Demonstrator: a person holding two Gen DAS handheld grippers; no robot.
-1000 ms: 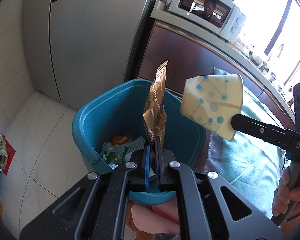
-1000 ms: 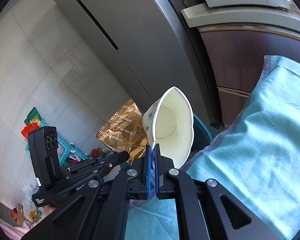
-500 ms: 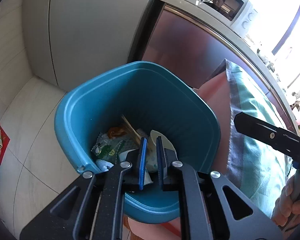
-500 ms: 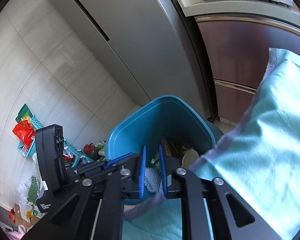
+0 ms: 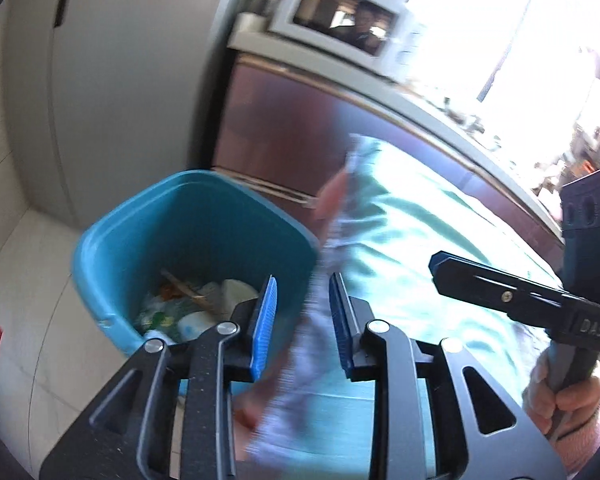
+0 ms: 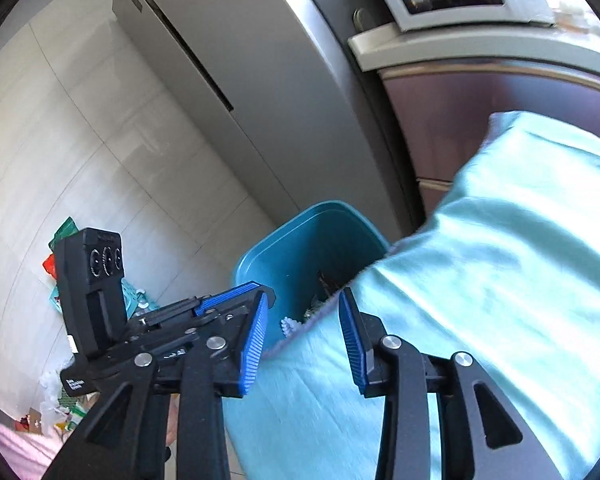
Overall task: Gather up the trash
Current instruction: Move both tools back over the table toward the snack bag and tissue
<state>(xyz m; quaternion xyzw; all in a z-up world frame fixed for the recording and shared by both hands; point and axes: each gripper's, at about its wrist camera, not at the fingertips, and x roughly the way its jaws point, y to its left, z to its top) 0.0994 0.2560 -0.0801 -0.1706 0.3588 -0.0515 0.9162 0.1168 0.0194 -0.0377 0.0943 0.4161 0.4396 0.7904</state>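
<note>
The left claw (image 5: 303, 320) was partway open and opening, its blue pads gripping nothing, over the edge of the cloth-covered desk (image 5: 420, 248). Just left of it stood the blue bin (image 5: 188, 216) with the trash (image 5: 196, 304) inside. The right claw (image 6: 303, 340) was also empty and opening.

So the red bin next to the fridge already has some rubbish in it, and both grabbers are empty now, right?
Not quite: the bin is teal blue, not red, as the left wrist view shows. The rest holds: it stands by the fridge with rubbish inside, and the left gripper and right gripper, jaws opening, hold nothing.
</note>
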